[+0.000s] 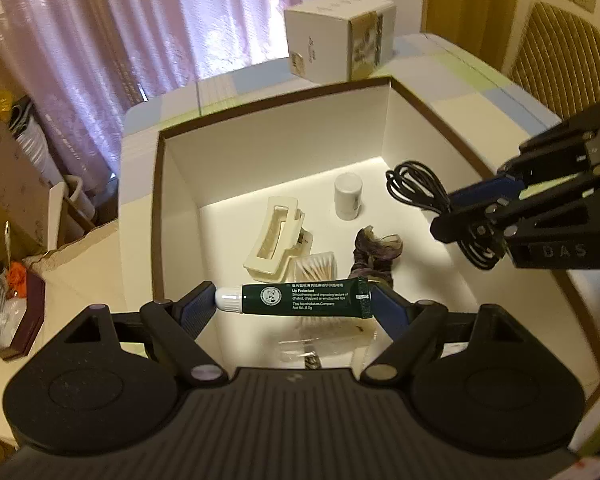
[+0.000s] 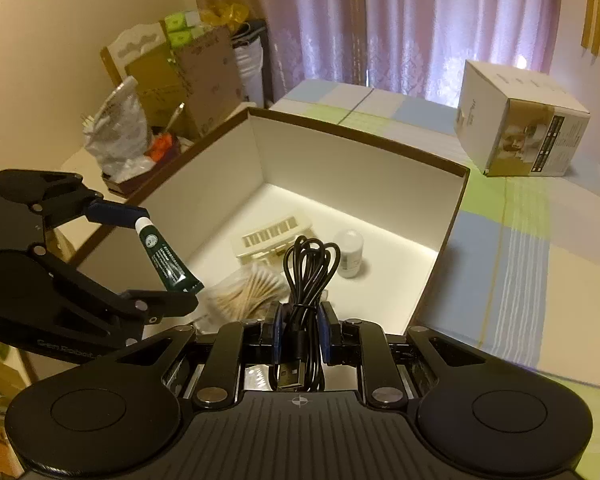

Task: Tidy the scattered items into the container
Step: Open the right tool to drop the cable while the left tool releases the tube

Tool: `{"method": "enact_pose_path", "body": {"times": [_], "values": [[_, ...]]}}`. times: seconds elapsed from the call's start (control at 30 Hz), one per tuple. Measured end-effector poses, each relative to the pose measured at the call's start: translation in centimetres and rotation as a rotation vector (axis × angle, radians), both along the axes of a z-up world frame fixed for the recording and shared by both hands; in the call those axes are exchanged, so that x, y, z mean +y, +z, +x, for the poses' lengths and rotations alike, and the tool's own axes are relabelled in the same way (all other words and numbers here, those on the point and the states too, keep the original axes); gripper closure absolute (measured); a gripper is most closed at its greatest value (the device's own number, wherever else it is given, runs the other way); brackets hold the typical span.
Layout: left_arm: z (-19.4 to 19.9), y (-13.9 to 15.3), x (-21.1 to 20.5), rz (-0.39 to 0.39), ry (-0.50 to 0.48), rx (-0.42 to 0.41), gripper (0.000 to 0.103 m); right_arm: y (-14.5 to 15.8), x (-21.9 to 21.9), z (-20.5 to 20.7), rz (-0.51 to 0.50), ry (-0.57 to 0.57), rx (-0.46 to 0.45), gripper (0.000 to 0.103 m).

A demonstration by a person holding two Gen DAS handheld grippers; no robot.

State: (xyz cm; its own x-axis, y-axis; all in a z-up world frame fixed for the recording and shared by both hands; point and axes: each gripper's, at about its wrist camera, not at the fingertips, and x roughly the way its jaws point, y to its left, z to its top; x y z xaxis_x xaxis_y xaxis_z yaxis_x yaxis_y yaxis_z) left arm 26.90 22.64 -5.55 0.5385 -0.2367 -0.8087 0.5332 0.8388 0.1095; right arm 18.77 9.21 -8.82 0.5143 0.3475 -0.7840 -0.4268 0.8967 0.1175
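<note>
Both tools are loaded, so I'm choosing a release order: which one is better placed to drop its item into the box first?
Left, probably: its tool holds the tube over the box floor; the right tool's cable sits nearer the rim.

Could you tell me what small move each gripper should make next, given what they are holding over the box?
Probably open both and let go. The left gripper grips the green lip balm tube end to end above the open box, and the right gripper clamps the coiled black cable over the box floor; both items hang inside the walls, above the hair clip and cotton swabs.
</note>
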Motion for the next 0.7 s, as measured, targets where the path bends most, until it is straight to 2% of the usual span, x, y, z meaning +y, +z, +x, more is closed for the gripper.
{"method": "enact_pose_path", "body": {"times": [0.37, 0.7], "values": [[2.7, -2.9, -0.3, 0.060, -0.082, 0.036, 0.021, -1.7, 0.8, 1.3, -0.096, -0.002, -0.018, 0.088], [3.2, -2.9, -0.4, 0.079, -0.101, 0.009, 0.018, -2.1, 0.8, 1.9, -0.107, -0.003, -0.014, 0.088]]}}
